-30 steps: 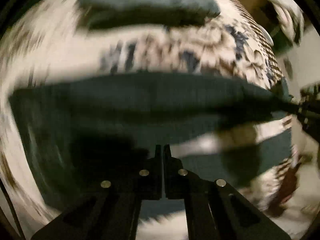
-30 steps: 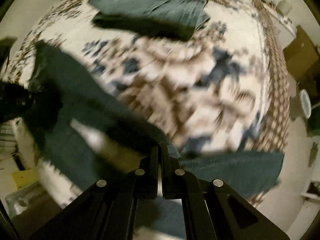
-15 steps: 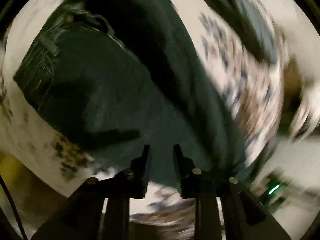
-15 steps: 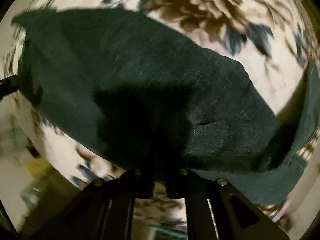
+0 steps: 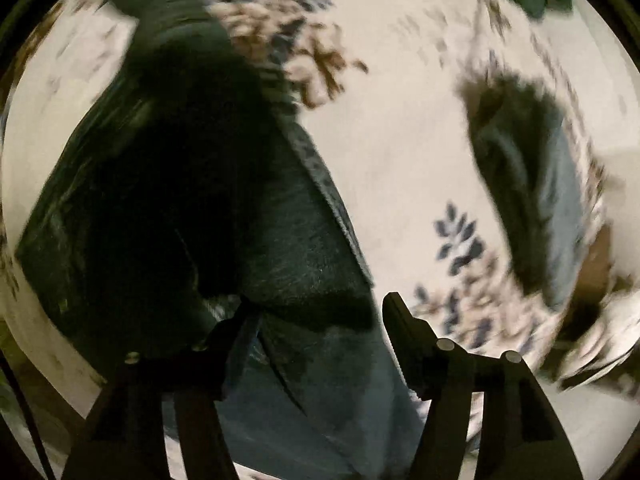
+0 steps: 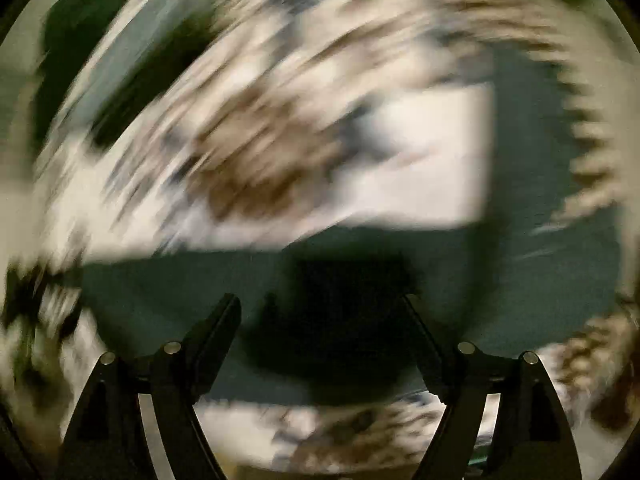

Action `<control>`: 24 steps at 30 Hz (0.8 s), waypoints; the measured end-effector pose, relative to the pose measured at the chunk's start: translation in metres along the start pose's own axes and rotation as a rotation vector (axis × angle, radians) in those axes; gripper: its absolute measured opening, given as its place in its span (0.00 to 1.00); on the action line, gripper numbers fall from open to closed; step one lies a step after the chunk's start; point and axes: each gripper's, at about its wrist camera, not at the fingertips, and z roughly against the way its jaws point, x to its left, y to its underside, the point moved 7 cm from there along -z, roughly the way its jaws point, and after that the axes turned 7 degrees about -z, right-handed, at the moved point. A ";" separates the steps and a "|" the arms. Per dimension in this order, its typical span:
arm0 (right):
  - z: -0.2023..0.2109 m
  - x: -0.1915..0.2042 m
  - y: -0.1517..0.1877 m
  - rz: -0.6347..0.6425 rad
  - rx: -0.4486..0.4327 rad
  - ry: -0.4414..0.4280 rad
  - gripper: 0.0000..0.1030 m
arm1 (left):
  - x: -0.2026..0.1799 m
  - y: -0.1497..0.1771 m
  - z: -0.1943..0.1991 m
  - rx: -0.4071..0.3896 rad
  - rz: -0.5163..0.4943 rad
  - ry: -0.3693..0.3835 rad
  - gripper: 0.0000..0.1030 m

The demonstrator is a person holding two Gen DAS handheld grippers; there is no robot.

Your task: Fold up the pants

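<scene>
Both sets of tongs have let go since a second ago, when each was pressed together on dark cloth; half a second back the left pair was only slightly parted, and now it stands wide. The left tongs (image 5: 316,312) are spread, with the folded edge of the pants (image 5: 224,208) lying between the fingers but not pinched. The right tongs (image 6: 320,312) are spread too, hovering over a dark teal stretch of the same pants (image 6: 540,264), nothing held.

The pants lie on a bed with a floral cover (image 5: 400,128), cream with brown and blue leaves. From the left view they run in a long dark band from the upper left down to the tongs, one layer laid over another, so I judge a fold has just been set down and released so it can settle flat. A second dark green garment (image 5: 532,184), seemingly already folded, sits well apart to the right, probably parked out of the way.

Heavy motion blur, above all in the right view, suggests both hands are swinging off toward the next grip. No brand, label or writing can be read anywhere.
</scene>
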 end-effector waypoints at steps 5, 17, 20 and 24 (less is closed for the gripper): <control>-0.021 -0.059 -0.039 -0.068 0.008 0.201 0.80 | -0.012 0.003 -0.015 -0.046 -0.110 -0.031 0.11; 0.067 -0.147 0.023 -0.384 -0.243 0.032 0.13 | 0.047 0.080 0.060 -0.202 -0.047 0.079 0.06; 0.072 -0.184 0.048 -0.482 -0.282 0.022 0.13 | 0.079 0.106 0.052 -0.184 -0.029 0.073 0.06; -0.005 -0.216 0.081 -0.613 -0.121 -0.046 0.20 | 0.125 0.129 0.009 -0.129 0.003 0.033 0.10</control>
